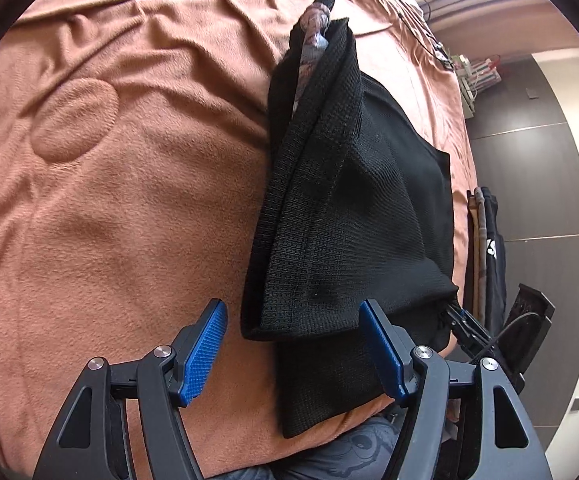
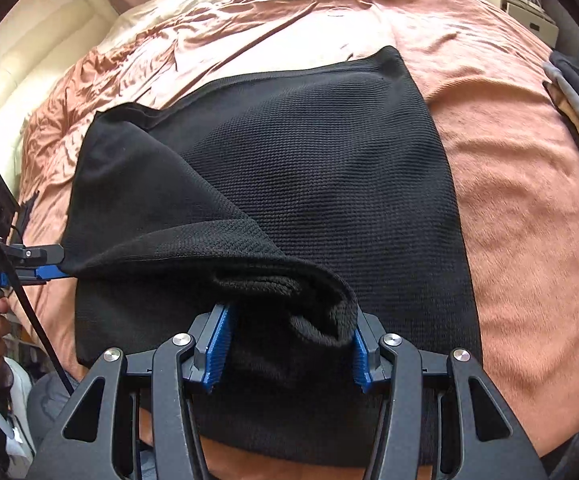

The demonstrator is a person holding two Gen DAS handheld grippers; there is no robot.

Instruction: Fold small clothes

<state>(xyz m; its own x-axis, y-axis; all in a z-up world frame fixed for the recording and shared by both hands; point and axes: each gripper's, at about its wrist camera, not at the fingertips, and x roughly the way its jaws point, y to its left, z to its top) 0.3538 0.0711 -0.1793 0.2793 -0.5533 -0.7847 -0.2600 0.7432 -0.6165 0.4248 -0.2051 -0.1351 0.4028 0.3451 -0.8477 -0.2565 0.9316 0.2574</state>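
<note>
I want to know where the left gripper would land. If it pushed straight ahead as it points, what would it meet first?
Probably the folded edge of the black knit garment, which lies between the left gripper's open jaws; depth is uncertain.

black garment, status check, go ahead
Right gripper clamped on black garment fold. Left gripper open, hem between its jaws. Nothing in the way.

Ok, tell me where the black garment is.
The black garment lies on the salmon blanket, mid-frame in the right wrist view, its near-left flap lifted between the right gripper and left gripper.
</note>
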